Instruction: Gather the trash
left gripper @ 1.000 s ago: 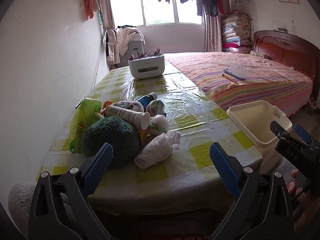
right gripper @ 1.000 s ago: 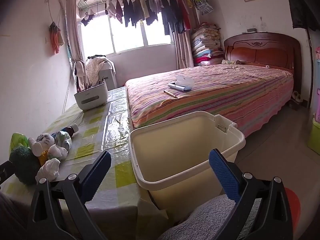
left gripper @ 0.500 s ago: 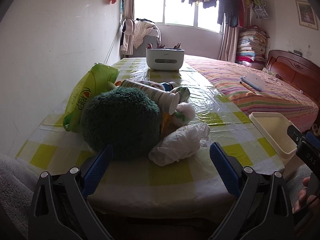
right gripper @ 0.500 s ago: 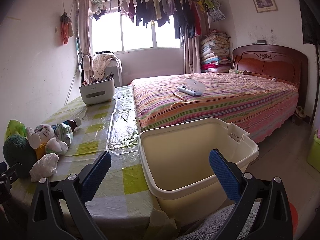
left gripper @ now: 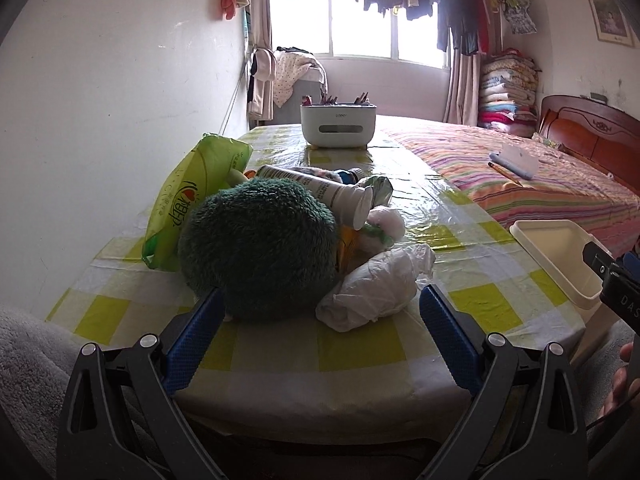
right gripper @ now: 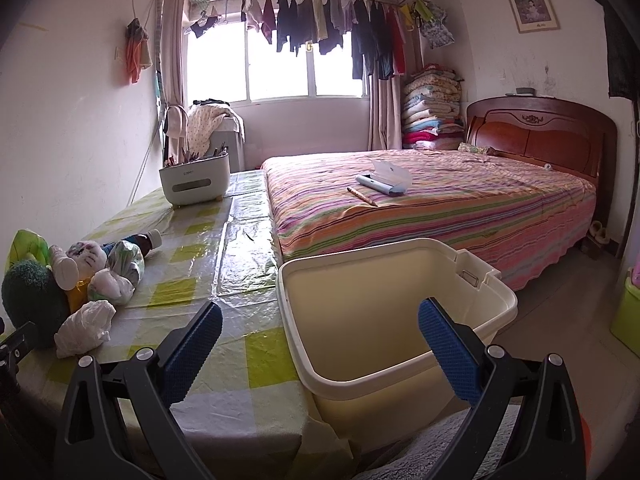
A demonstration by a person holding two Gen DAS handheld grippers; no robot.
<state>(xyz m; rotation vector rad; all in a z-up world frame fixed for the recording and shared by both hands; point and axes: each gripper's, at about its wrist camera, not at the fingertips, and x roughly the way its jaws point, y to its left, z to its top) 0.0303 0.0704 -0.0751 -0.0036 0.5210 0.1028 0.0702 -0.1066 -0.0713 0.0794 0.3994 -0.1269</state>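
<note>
Here both claws gape: left claw (left gripper: pixel 318 314) at the table edge (left gripper: pixel 320 392), right claw (right gripper: pixel 320 332) over the bin rim (right gripper: pixel 400 376).

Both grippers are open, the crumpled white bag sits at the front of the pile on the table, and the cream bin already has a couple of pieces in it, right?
Not quite: the cream bin is empty, as the right wrist view shows. The rest holds: the left gripper and right gripper are open, and the crumpled white bag lies at the front of the pile on the table.
</note>
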